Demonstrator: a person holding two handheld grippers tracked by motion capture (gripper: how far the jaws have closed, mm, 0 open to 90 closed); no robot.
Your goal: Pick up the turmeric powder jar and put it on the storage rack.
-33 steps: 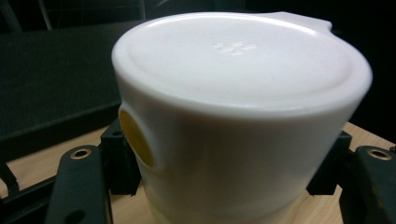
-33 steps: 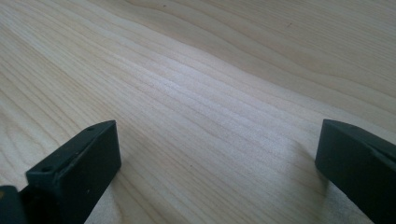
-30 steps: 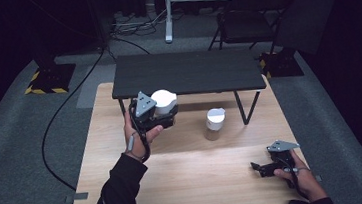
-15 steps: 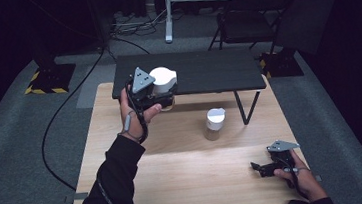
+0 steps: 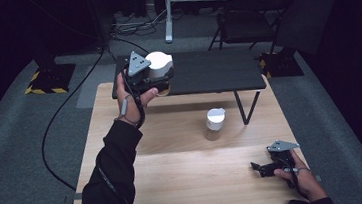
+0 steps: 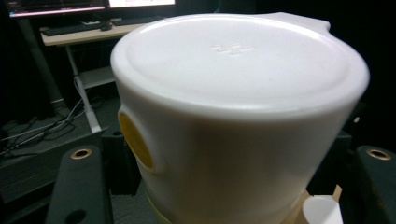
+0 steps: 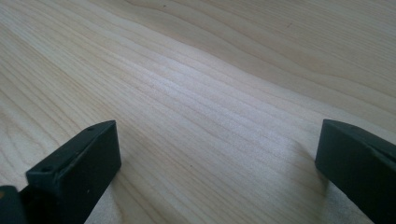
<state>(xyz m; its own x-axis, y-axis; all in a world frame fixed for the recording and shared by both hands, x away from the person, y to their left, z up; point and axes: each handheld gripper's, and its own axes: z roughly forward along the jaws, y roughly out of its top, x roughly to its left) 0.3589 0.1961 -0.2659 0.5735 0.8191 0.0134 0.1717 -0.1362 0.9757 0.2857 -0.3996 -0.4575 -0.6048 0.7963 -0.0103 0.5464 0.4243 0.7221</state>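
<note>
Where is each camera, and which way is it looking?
High view: sits above the person's side, looking forward and down on the wooden table; both forearms, the left gripper and the right gripper show.
Left gripper view: rides the left gripper, looking along its black fingers at the white jar clamped between them.
Right gripper view: rides the right gripper, looking low across the table; its fingers stand wide apart.
Shared: the white jar also shows in the high view, the table in the right gripper view.
</note>
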